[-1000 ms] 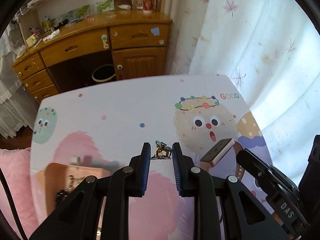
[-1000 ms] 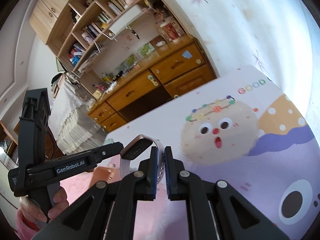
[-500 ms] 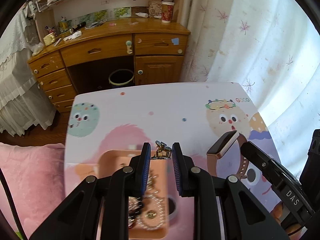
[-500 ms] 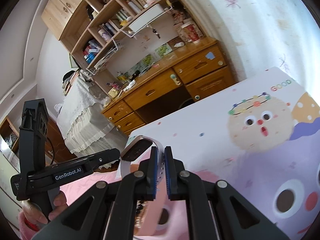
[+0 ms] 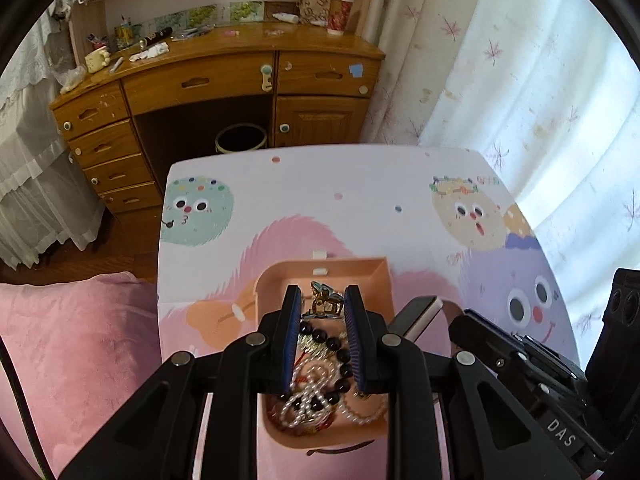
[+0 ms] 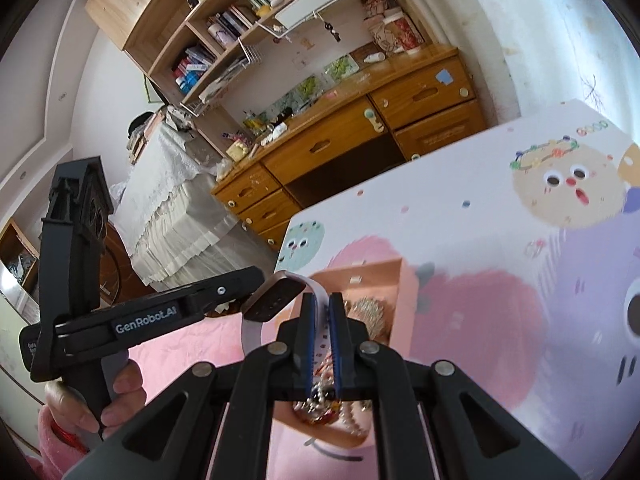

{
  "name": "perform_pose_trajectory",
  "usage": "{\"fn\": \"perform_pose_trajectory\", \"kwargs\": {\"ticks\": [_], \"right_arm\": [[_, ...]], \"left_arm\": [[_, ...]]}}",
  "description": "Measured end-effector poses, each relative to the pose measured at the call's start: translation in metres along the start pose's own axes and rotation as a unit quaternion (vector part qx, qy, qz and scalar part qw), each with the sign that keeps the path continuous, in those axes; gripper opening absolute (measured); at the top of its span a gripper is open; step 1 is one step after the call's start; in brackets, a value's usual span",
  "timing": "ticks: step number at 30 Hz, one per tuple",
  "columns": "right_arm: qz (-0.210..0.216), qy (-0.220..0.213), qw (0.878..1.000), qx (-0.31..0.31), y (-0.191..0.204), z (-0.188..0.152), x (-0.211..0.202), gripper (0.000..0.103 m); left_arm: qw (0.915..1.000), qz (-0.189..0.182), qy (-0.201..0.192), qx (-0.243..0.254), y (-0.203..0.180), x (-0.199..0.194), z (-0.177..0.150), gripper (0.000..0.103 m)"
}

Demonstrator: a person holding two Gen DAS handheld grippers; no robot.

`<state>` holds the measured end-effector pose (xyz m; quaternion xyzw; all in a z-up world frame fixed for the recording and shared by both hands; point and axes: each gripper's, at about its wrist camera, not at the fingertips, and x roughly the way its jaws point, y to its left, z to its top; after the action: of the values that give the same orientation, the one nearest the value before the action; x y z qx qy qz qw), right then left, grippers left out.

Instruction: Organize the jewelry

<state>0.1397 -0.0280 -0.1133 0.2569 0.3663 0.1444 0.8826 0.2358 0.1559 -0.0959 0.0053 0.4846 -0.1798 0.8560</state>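
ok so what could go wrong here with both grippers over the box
The gold hair clip sits only at the left gripper tips, so it could slip. The smartwatch hangs by its strap from the right gripper near the box edge and may miss. Pearl strands inside could snag.

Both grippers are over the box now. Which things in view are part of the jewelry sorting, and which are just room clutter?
Part of the job:
- peach box, holding pearl strands and dark beads
- gold hair clip, in the left gripper
- watch, strap pinched by the right gripper

Lying about:
- wooden desk
- paper cup
- waste bin
- pink blanket
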Motion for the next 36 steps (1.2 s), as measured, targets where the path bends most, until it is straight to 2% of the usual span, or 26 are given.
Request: {"fn": "perform_pose_trajectory", "kwargs": {"ticks": [4,7,9,10,11,12,15,17,19,22,24,32,36], "right_arm": [[-0.033,0.023,0.999,-0.032,0.013,-0.018,0.01,0.007],[-0.054,0.041,0.997,-0.044,0.015,-0.031,0.015,0.012],[-0.048,0.057,0.996,-0.045,0.015,-0.036,0.019,0.016],[-0.051,0.06,0.996,-0.047,0.015,-0.037,0.019,0.028],[-0.06,0.059,0.995,-0.051,0.015,-0.039,0.018,0.034],[-0.071,0.052,0.995,-0.055,0.016,-0.039,0.016,0.042],[-0.083,0.042,0.994,-0.052,0.013,-0.036,0.011,0.047],[-0.09,0.045,0.994,-0.041,0.008,-0.033,0.011,0.052],[-0.1,0.047,0.993,-0.032,0.002,-0.03,0.01,0.061],[-0.118,0.05,0.991,-0.025,-0.01,-0.025,0.009,0.068],[-0.131,0.054,0.99,-0.023,-0.019,-0.021,0.009,0.068],[-0.191,0.074,0.979,0.003,-0.075,0.006,0.017,0.068],[-0.21,0.08,0.974,0.013,-0.099,0.022,0.022,0.068]], "left_arm": [[0.9992,-0.034,0.022,0.0,0.007,0.014,-0.011,0.02],[0.9985,-0.03,0.046,0.003,0.007,0.028,-0.021,0.021],[0.9981,-0.014,0.059,0.005,0.007,0.034,-0.026,0.041],[0.998,-0.008,0.063,0.002,0.008,0.036,-0.029,0.066],[0.9981,-0.007,0.061,-0.003,0.008,0.035,-0.031,0.075],[0.9982,-0.009,0.058,-0.005,0.01,0.034,-0.031,0.075],[0.9982,-0.011,0.058,-0.006,0.009,0.032,-0.028,0.077],[0.9983,-0.003,0.058,-0.004,0.008,0.032,-0.026,0.087],[0.9984,0.006,0.057,-0.003,0.005,0.031,-0.025,0.091],[0.9985,0.01,0.053,-0.005,0.002,0.029,-0.024,0.094],[0.9986,0.013,0.05,-0.01,-0.001,0.028,-0.026,0.099],[0.9993,0.015,0.028,-0.021,-0.021,0.021,-0.037,0.1],[0.9976,0.018,0.056,-0.037,-0.034,0.027,-0.042,0.1]]}}
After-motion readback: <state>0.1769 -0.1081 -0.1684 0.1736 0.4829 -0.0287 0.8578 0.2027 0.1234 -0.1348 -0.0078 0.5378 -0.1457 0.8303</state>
